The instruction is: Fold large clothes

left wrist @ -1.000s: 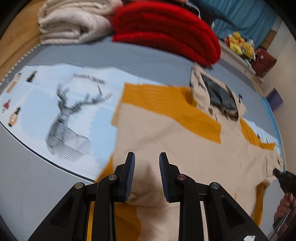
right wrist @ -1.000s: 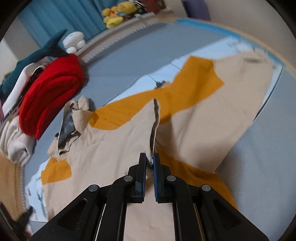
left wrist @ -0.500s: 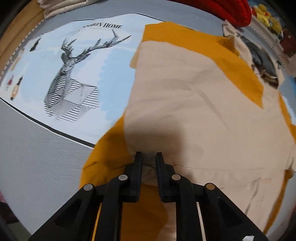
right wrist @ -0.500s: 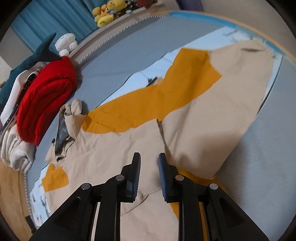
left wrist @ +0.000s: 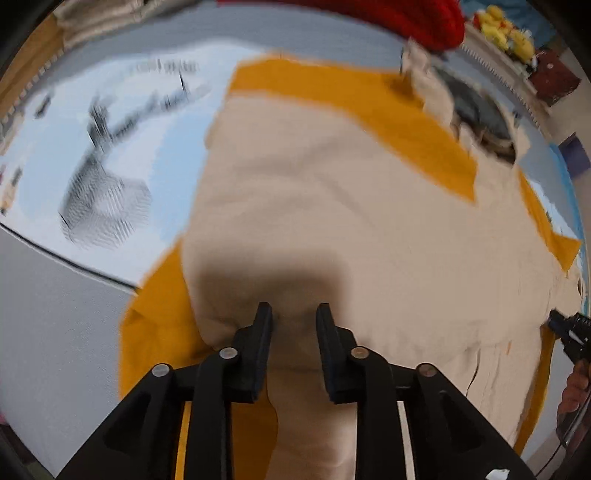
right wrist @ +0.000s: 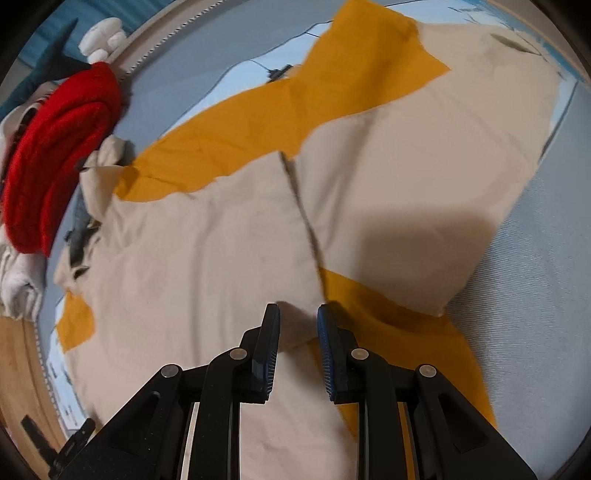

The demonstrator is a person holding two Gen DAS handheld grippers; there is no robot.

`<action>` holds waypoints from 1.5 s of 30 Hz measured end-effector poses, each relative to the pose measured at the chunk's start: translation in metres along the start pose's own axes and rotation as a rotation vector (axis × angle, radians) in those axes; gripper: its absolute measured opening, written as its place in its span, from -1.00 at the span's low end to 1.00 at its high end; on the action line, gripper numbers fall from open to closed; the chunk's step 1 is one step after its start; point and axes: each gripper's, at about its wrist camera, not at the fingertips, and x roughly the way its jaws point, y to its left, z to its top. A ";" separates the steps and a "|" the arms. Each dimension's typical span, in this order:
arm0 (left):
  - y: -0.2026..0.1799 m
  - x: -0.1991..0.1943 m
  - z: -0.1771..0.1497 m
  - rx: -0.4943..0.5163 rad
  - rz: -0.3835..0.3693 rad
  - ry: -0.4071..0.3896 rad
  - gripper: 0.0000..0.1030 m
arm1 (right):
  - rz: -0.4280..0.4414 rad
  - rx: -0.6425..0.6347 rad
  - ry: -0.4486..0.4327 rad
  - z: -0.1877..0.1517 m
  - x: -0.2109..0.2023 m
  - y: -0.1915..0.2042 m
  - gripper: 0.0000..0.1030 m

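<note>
A large beige and mustard hooded jacket lies spread on the bed, its hood at the far right. My left gripper points down at a soft beige fold near the hem. Its jaws are opening, with the cloth lying in the gap and the pads off it. In the right wrist view the same jacket shows a folded-over beige panel. My right gripper stands open just above that panel's lower corner, gripping nothing. It also shows at the left view's right edge, the right gripper in a hand.
A pale blue sheet with a deer print lies under the jacket on the grey bed cover. A folded red knit and a cream sweater are stacked behind. Plush toys line the far edge.
Both grippers have sunk close to the jacket. The right one let go of the lifted beige edge, which now lies flat. The left one pinched the fold, then parted its jaws.
</note>
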 end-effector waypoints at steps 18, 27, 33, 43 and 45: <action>-0.015 -0.021 -0.004 0.092 0.031 -0.068 -0.45 | 0.034 0.029 -0.100 0.007 -0.027 -0.012 -0.54; -0.054 -0.033 -0.013 0.204 0.070 -0.145 -0.44 | 0.017 -0.065 -0.228 0.010 -0.066 -0.011 -0.54; -0.062 -0.041 -0.024 0.224 0.051 -0.155 -0.44 | -0.018 -0.075 -0.340 0.027 -0.095 -0.039 -0.53; -0.068 -0.040 -0.023 0.232 0.041 -0.157 -0.44 | -0.031 0.061 -0.466 0.077 -0.128 -0.153 -0.71; -0.070 -0.041 -0.022 0.236 0.038 -0.157 -0.44 | -0.048 0.090 -0.485 0.089 -0.132 -0.180 -0.71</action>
